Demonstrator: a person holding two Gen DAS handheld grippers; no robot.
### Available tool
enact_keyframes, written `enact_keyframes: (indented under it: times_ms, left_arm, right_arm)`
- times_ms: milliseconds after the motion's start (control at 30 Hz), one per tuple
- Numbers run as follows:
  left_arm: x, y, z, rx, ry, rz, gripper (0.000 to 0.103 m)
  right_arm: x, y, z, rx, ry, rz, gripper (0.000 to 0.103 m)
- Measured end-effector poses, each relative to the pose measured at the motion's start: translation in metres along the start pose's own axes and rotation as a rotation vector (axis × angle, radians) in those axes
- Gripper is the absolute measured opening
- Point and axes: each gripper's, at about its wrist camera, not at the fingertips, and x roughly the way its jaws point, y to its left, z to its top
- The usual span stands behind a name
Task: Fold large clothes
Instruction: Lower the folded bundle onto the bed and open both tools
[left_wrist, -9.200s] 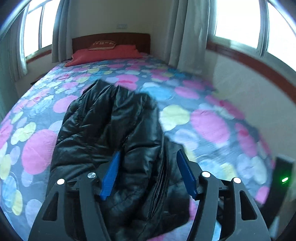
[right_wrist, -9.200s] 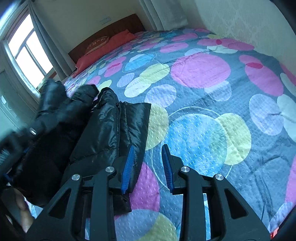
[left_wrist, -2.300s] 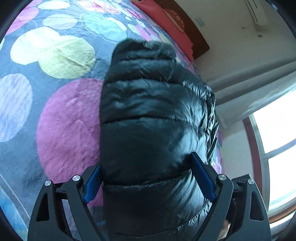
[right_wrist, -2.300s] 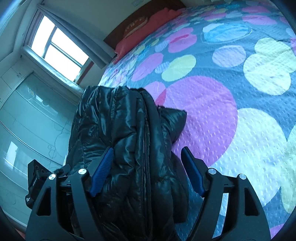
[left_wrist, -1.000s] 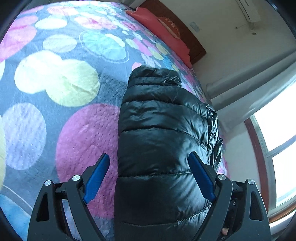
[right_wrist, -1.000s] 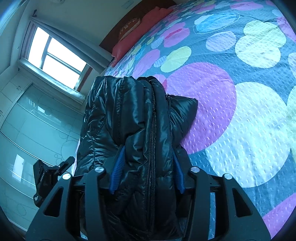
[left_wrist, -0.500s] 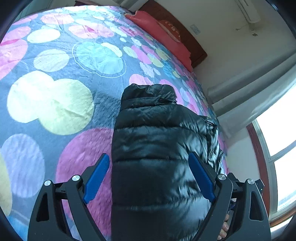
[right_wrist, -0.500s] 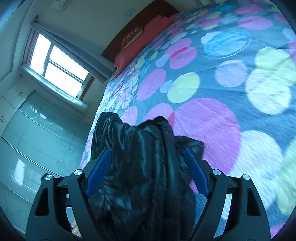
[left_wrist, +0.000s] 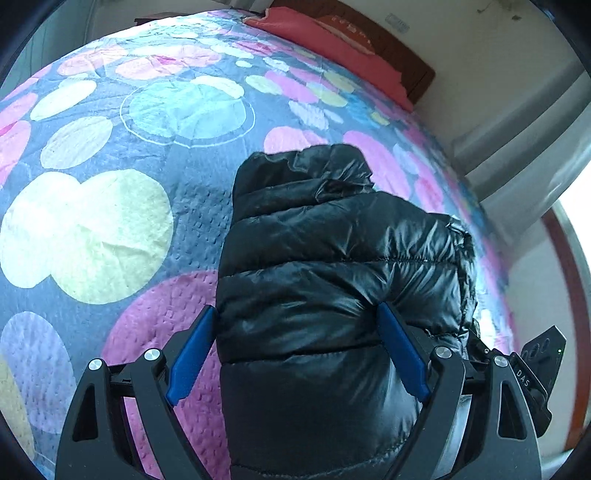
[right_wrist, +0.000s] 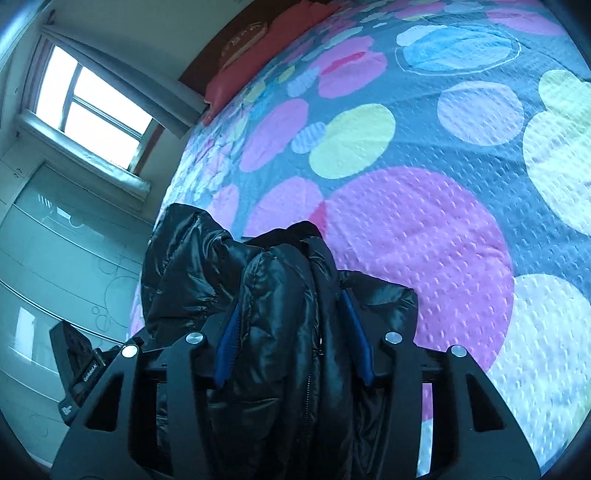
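Observation:
A black puffer jacket (left_wrist: 332, 229) lies folded into a thick bundle on the bed's spotted cover (left_wrist: 110, 229). My left gripper (left_wrist: 295, 308) straddles one end of it with wide jaws. The jacket fills the gap and touches both blue pads, but I see no squeeze. In the right wrist view the jacket (right_wrist: 184, 258) shows its zip edge and stacked layers. My right gripper (right_wrist: 291, 299) has its jaws closing, and the pads press into the layers from both sides. The part of the jacket under each gripper is hidden.
The spotted cover (right_wrist: 424, 240) spreads wide beyond the jacket. A red pillow (left_wrist: 325, 40) lies against the dark headboard. The bed's edge runs close behind the jacket, with a window (right_wrist: 92, 103) and pale glass wardrobe doors (right_wrist: 55, 258) beyond. The other gripper's body (left_wrist: 535, 354) shows past the bundle.
The right gripper's jaws stood wide half a second ago and have now closed on the jacket's layers again. The left gripper shifted along the bundle, and the gap beside its left pad is gone.

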Motion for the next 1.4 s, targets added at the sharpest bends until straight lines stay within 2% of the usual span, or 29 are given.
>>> enact_keyframes:
  times_ms: [133,567,1233,1400]
  left_arm:
    - [0.014,0.003,0.000,-0.006,0.018,0.023,0.088]
    - [0.026,0.005,-0.005,0.014,-0.010,0.044,0.089]
    - [0.022,0.009,-0.011,0.015,-0.028,0.027,0.089]
    - [0.017,0.012,-0.010,0.003,-0.028,0.002,0.089]
  right_arm:
    - [0.013,-0.012,-0.003,0.036,0.015,0.029,0.050]
    - [0.020,-0.017,-0.007,0.032,-0.011,0.053,0.050]
    - [0.007,-0.017,-0.012,0.030,-0.026,0.059,0.050]
    - [0.002,-0.019,-0.009,0.053,-0.015,0.090,0.052]
